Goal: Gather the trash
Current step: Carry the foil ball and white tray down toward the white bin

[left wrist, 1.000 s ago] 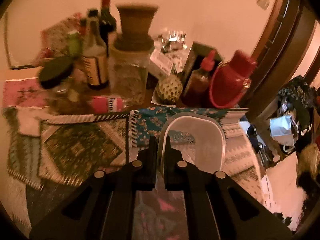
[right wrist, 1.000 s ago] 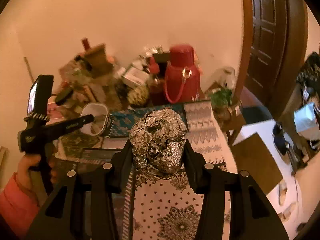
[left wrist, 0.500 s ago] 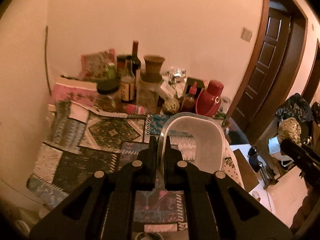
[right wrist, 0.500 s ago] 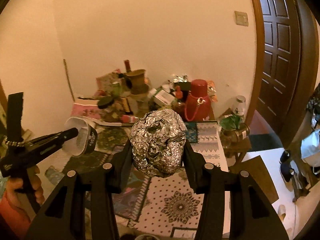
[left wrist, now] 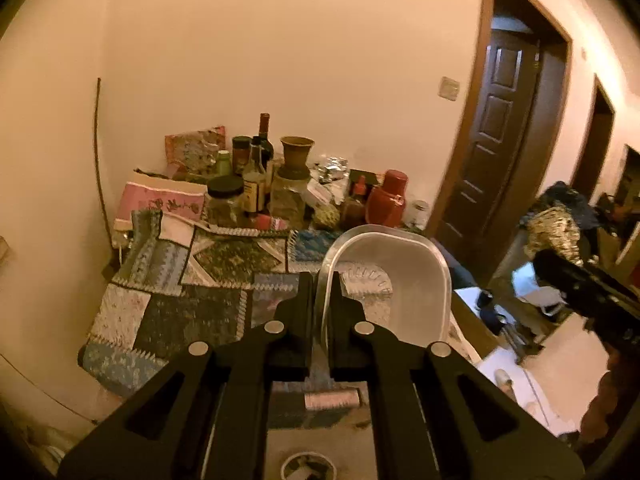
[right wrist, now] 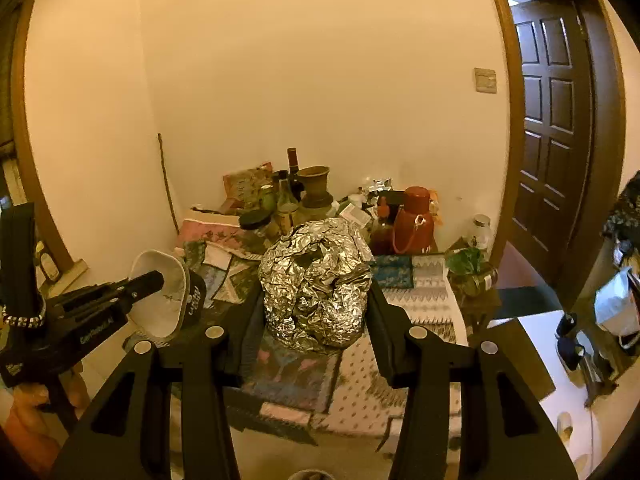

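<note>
My left gripper (left wrist: 322, 300) is shut on the rim of a clear plastic container (left wrist: 394, 280), held up in the air in front of the table. In the right wrist view the same container (right wrist: 162, 294) shows at the left with the left gripper (right wrist: 154, 280) clamped on it. A big crumpled ball of aluminium foil (right wrist: 316, 280) sits between the fingers of my right gripper (right wrist: 316, 300), which is shut on it. That foil ball (left wrist: 554, 228) also appears at the right edge of the left wrist view.
A table with patchwork cloths (left wrist: 208, 276) stands against the wall, crowded at the back with bottles (left wrist: 256, 184), jars, a brown vase (right wrist: 314, 188) and a red thermos (right wrist: 414, 220). A dark wooden door (right wrist: 556, 120) is at the right. A potted plant (right wrist: 470, 268) sits beside the table.
Both grippers have pulled back and up from the table, so it looks smaller and farther. Each keeps its hold: left on the container, right on the foil ball.
</note>
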Available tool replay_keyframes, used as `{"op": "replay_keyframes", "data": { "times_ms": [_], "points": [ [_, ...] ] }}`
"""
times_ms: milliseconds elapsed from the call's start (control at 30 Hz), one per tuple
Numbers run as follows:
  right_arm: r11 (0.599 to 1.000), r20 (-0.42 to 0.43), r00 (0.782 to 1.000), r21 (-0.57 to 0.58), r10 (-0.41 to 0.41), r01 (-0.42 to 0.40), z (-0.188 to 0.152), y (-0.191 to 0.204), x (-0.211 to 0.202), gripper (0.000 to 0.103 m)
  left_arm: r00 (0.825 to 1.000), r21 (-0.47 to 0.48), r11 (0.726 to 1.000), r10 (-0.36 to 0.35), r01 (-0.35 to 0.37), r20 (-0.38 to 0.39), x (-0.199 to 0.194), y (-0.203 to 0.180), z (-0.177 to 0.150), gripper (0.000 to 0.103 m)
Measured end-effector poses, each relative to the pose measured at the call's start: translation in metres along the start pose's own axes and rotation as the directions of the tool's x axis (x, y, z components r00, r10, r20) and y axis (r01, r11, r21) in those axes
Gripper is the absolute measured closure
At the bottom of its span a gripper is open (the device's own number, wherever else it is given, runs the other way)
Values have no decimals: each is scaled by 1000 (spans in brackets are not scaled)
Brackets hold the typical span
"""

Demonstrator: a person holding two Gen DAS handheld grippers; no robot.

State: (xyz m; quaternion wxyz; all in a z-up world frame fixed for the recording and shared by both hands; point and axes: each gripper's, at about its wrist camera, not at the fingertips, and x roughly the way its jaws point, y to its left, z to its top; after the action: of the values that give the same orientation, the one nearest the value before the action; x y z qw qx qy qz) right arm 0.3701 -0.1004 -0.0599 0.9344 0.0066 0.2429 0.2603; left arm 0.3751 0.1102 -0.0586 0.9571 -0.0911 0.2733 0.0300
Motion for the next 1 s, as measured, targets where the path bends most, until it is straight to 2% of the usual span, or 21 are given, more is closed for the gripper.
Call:
{"op": "replay_keyframes", "data": {
  "times_ms": [100,267,467,733,1000],
  "points": [
    [1000,-8,1000,27,-8,9,-21,26,-21,59,1000,24,1000,-18,18,-4,-29,9,-19,99],
    [998,-14,1000,55,-22,23,-53,65,-55,59,1000,76,997,5,-4,-4,-83,27,-57,99],
    [995,-54,998,83,-45,50,-87,95,-80,59,998,82,996,-33,37,-51,-125,46,-100,99],
    [991,-154,983,79,-96,109,-117,105,-98,59,990,54,996,-65,72,-127,-137,57,-132,99],
    [990,-266,960,86,-89,115,-155,88,-73,59,976,34,999,-25,33,-217,-110,56,-165,99]
  ]
}}
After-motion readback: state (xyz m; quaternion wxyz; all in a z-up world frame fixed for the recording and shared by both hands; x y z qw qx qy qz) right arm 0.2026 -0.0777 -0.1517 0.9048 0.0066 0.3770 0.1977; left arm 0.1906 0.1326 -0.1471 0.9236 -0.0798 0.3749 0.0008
